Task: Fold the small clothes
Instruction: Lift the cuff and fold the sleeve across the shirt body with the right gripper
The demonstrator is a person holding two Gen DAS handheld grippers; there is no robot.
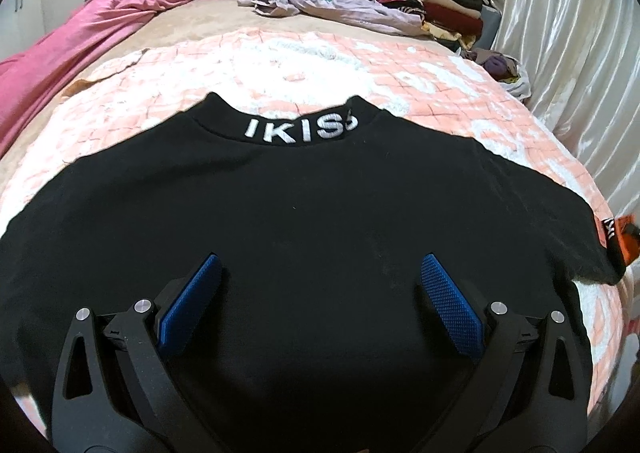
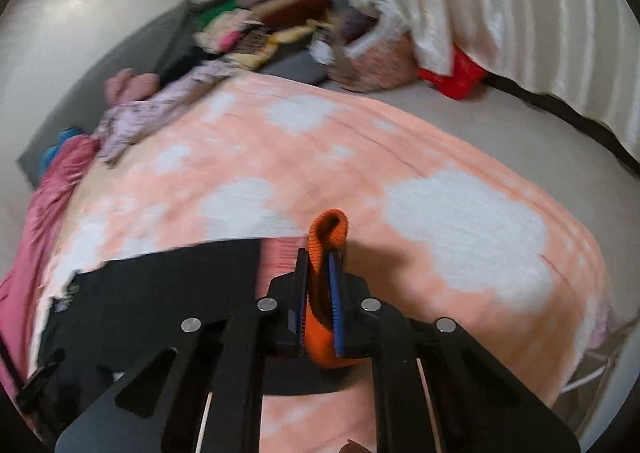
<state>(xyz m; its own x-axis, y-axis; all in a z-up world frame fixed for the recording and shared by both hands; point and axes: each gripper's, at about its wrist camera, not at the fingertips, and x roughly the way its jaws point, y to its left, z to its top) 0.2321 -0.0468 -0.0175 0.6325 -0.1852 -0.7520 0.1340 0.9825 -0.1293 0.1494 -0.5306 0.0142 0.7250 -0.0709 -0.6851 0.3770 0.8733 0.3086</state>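
Observation:
A black sweatshirt (image 1: 304, 213) with white "IKISS" lettering on its collar lies flat on the peach and white blanket (image 1: 280, 65). My left gripper (image 1: 320, 273) is open just above the shirt's middle, with nothing between its blue pads. An orange cuff (image 1: 622, 239) ends the shirt's right sleeve at the frame's right edge. My right gripper (image 2: 322, 253) is shut on that orange cuff (image 2: 326, 231), which sticks up between its pads. The black body of the shirt (image 2: 160, 285) lies to its left in the blurred right wrist view.
A pile of folded clothes (image 1: 432, 1) and a crumpled lilac garment (image 1: 320, 1) sit at the bed's far end. A pink sheet (image 1: 80, 41) drapes along the left. White curtains (image 1: 580, 53) hang on the right. A bag (image 2: 376, 57) and a red item (image 2: 456, 77) lie on the floor.

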